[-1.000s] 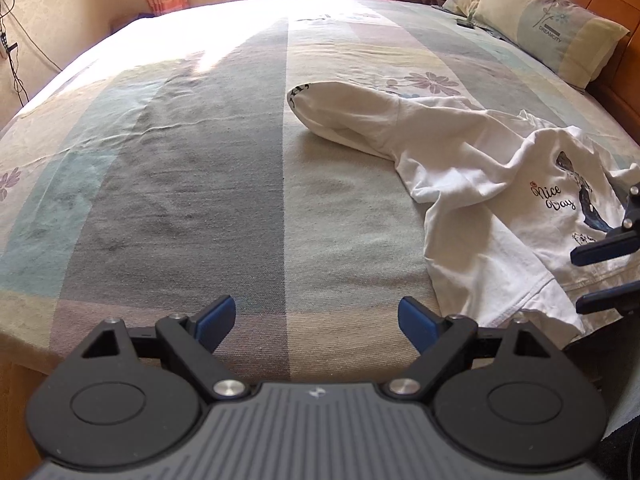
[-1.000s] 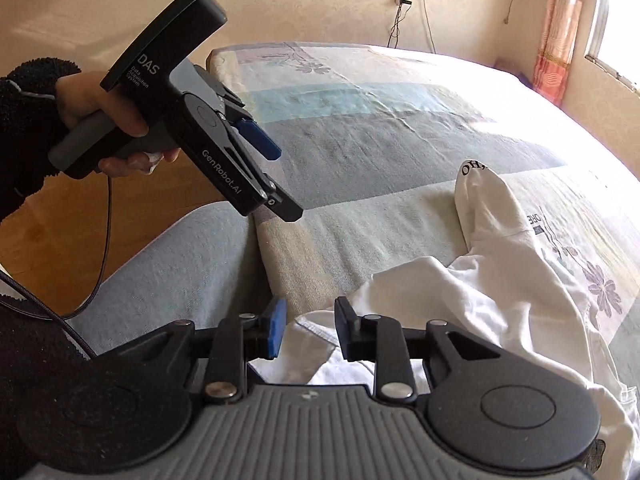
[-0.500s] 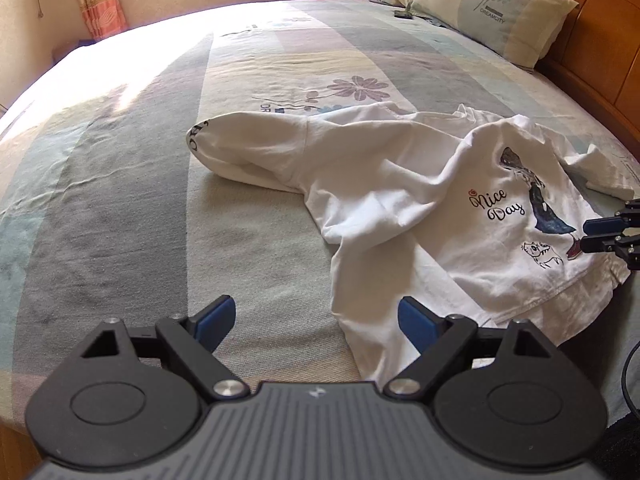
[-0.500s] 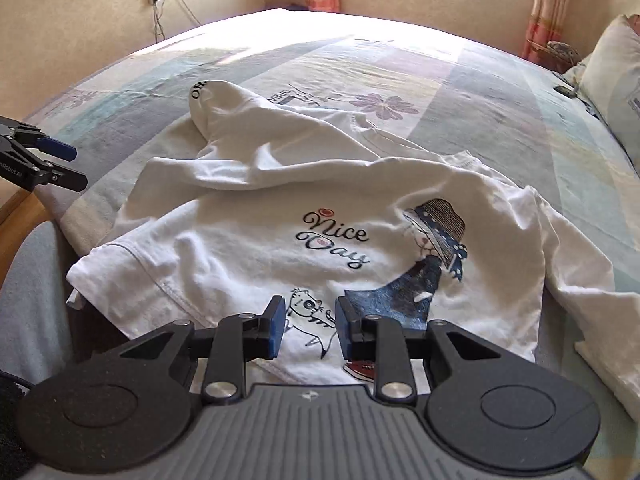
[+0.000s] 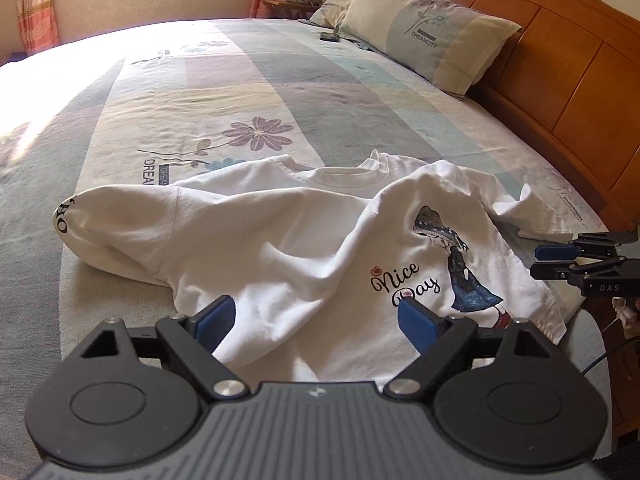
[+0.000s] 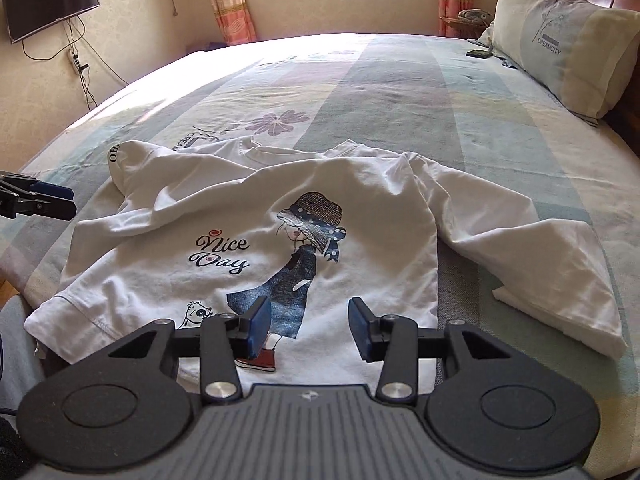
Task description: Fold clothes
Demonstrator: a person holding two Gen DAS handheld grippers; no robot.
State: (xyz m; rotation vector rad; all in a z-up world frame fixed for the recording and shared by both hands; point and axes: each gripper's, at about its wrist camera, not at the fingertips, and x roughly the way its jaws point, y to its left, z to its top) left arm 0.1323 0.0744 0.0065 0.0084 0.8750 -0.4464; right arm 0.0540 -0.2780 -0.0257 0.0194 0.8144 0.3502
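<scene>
Bed (image 6: 400, 92), wide, under a pastel striped cotton sheet with printed purple flowers; carved wooden headboard (image 5: 560, 80) and one pale printed pillow (image 6: 560, 36) at its far right end.

White cotton long-sleeved T-shirt (image 6: 248, 240), printed "Nice Day" beside a girl in a checked hat and blue dress. It lies rumpled, print up, at the near edge of the bed in front of you. Its long axis runs away from you: hem toward you, at the mattress edge; neckline (image 5: 336, 170) toward the far side. One sleeve trails left, its lettered cuff (image 5: 66, 216) puffed up; the other sprawls right and ends in a flat fold (image 6: 560, 304).

Your left hand-held gripper (image 5: 316, 316), black with blue pads: jaws wide apart, nothing between them, poised over the shirt's lower left part, near the hem.

Your right hand-held gripper (image 6: 308, 324), same make: jaws have just been opening, now parted and empty, over the lower middle of the print. Cloth lies below the pads; contact is not evident.

Both stand close above the hem, left toward one corner, right nearer the centre. A likely next move is to take the hem and flatten the shirt.
</scene>
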